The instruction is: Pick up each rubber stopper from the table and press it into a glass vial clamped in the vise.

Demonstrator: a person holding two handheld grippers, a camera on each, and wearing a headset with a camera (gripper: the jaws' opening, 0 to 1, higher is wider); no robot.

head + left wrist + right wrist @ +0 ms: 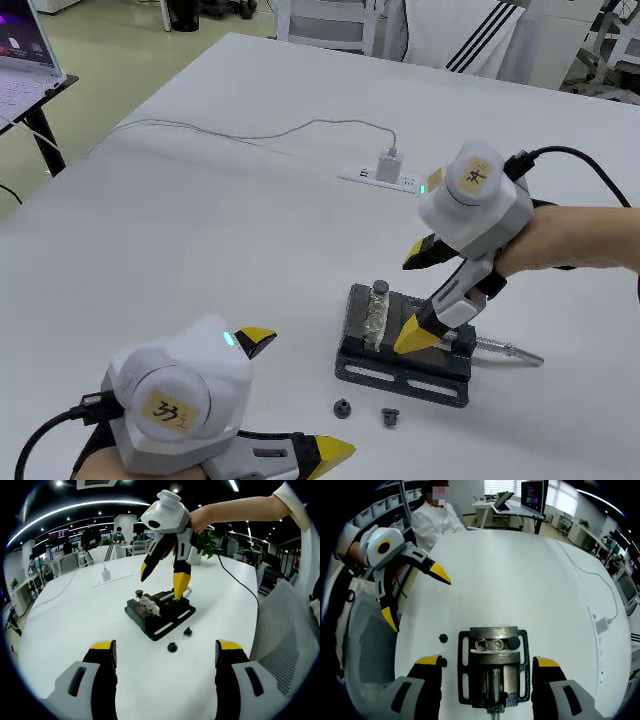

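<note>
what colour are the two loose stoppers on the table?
Both dark grey: left stopper, right stopper. Head view shows them best.

So the left claw (295, 395) and right claw (408, 303) are the same kit: chunky white plastic shells, black jaws, bright yellow pointed tips. Each has a round tan sticker (165, 410) on top with a black handwritten scribble, plus a black cable (570, 155) out the back. The left one's also got a little green light (229, 338) glowing.

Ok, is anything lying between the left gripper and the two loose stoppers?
No: the left gripper view shows bare table from the left gripper to the near stopper and the far stopper.
</note>
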